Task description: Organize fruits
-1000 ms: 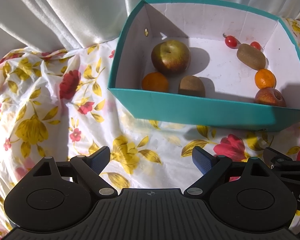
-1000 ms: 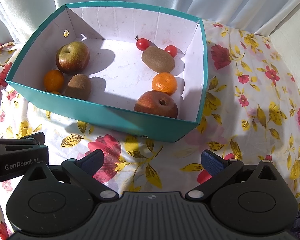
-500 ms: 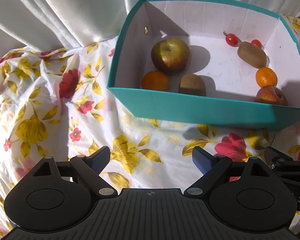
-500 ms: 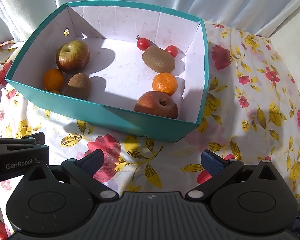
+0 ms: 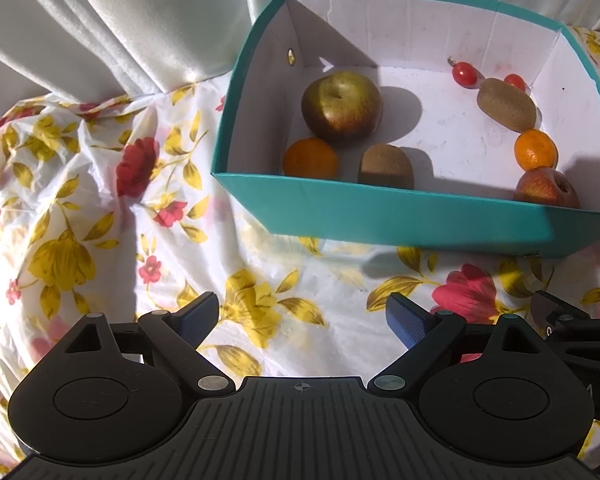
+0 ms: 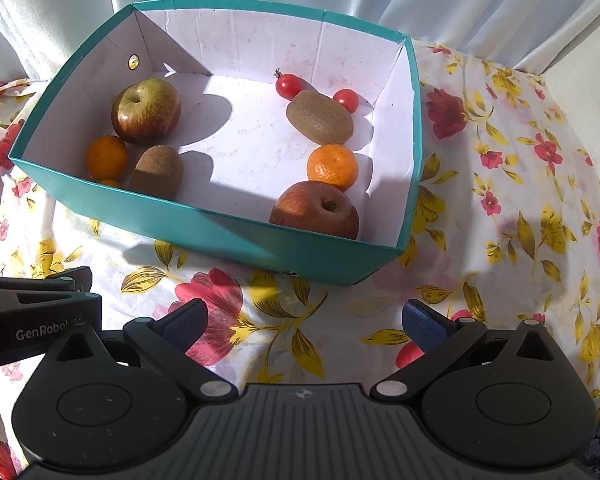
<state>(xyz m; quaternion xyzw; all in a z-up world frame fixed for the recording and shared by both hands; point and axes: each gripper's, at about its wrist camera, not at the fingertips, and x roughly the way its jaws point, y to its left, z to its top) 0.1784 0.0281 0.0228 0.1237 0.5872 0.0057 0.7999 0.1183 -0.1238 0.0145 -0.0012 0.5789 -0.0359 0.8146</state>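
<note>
Right wrist: sunlit fruits point(image 6: 324, 122) in teal box point(image 6: 236, 236).

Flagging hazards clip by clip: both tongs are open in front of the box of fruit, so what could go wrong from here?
1. The box has a tall near wall; tongs coming in low could hit it and shove it along the wrinkled cloth.
2. On the right, the kiwi, orange and red apple sit in a tight row, so gripping one may nudge the others.
3. The two cherry tomatoes are small and round, and could roll or be crushed.
</note>
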